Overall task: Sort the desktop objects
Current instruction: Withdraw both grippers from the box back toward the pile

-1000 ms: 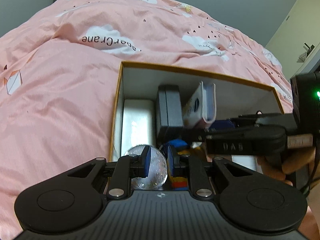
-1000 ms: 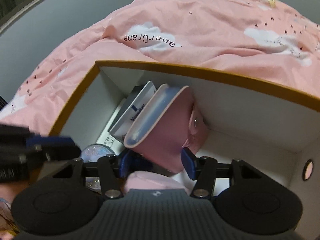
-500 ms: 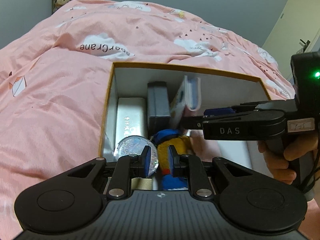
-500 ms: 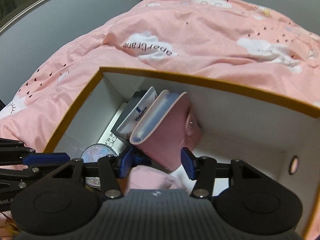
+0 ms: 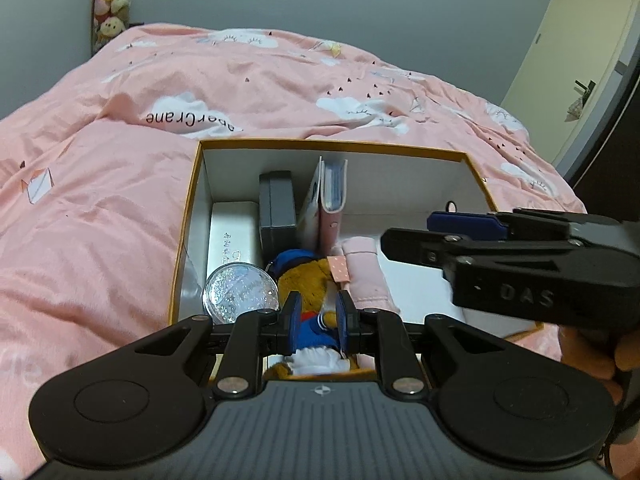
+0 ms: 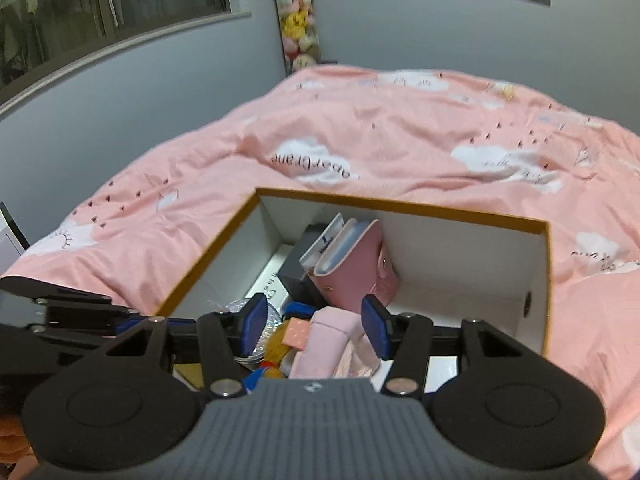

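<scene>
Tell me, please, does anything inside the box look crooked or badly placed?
Mostly tidy. In the box, the pink notebook stands on edge and leans against the white card and the dark case instead of lying flat. The plush toy lies loose among the other items.

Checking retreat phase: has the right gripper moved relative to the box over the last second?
Yes. The right gripper has pulled up and back: the box rim sits lower and smaller in its view, and the pink wallet is no longer between its jaws.

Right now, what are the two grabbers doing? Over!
Left gripper and right gripper both open, empty, above the box. Plush toy, glitter ball, pink notebook inside. Nothing blocking.
</scene>
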A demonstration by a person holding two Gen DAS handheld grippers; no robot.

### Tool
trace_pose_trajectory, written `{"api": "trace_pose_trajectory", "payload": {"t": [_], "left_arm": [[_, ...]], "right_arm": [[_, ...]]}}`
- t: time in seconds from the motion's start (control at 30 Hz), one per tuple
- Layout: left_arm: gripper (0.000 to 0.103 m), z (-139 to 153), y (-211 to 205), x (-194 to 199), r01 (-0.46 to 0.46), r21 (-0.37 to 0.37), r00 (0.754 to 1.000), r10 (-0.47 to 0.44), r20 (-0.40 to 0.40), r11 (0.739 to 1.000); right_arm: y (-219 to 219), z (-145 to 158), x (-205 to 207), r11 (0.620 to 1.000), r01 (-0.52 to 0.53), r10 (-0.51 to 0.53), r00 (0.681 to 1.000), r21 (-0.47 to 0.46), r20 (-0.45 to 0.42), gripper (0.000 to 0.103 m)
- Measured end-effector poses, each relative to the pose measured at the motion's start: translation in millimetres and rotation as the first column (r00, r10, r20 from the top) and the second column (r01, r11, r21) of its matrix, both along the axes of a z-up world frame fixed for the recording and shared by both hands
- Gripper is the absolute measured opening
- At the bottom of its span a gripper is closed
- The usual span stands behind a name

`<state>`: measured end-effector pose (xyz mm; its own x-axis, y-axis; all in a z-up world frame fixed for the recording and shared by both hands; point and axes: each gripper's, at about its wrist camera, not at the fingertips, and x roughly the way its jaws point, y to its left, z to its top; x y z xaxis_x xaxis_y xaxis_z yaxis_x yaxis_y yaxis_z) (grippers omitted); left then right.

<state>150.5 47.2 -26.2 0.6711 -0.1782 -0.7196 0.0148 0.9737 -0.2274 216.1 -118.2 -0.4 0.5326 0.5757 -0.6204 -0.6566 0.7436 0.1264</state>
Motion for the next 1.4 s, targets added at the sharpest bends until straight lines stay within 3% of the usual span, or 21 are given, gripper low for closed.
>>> {"api": "trace_pose_trajectory", "payload": {"t": [0.33,0.57,0.73,0.9,1.03,1.1,1.13,1.17,1.4], "left_arm": [[0.020,1.1,-4.5,-36.9,0.005,0.038,0.999,-0.006,0.032,0.999],[0.020,-13.6,8.6,-61.4,0.016,-0.002,0.997,-0.016,-0.070,1.000],[0.020,-17.9,19.3,-83.1,0.024,0.010,0.993,-0.022,-0.117,1.000],[0.021,-23.3,21.4,-94.6,0.054,0.027,0.982,-0.048,-0.184,0.998],[0.031,-26.1,21.6,-95.6,0.042,0.059,0.981,-0.030,-0.191,0.997],[0.042,-28.6,21.2,-94.5,0.036,0.082,0.982,-0.021,-0.188,0.996],[0.055,-30.6,20.5,-93.8,0.039,0.096,0.982,-0.021,-0.189,0.995],[0.058,-33.2,19.5,-92.9,0.046,0.112,0.981,-0.024,-0.191,0.993],[0.058,-53.4,12.5,-78.5,0.076,0.204,0.974,-0.028,-0.226,0.976]], "right_arm": [[-19.6,-5.0,-61.5,0.999,0.033,-0.035,0.998,0.040,0.044,0.050],[-28.7,-27.0,-82.8,0.998,0.064,-0.064,0.997,0.008,-0.033,0.050],[-32.1,-36.9,-94.5,0.997,0.070,-0.071,0.996,-0.021,-0.062,0.050],[-31.8,-40.5,-103.9,0.998,0.057,-0.059,0.995,-0.023,-0.080,0.042],[-27.6,-45.7,-112.2,0.999,0.011,-0.015,0.994,-0.032,-0.106,0.042],[-25.6,-47.9,-112.6,0.999,0.001,-0.005,0.993,-0.038,-0.117,0.042],[-25.4,-48.8,-112.4,0.999,-0.004,-0.001,0.992,-0.040,-0.124,0.042],[-25.3,-50.3,-112.0,0.999,-0.009,0.003,0.991,-0.042,-0.136,0.042],[-24.6,-59.8,-111.8,0.997,-0.033,0.020,0.979,-0.064,-0.204,0.042]]}}
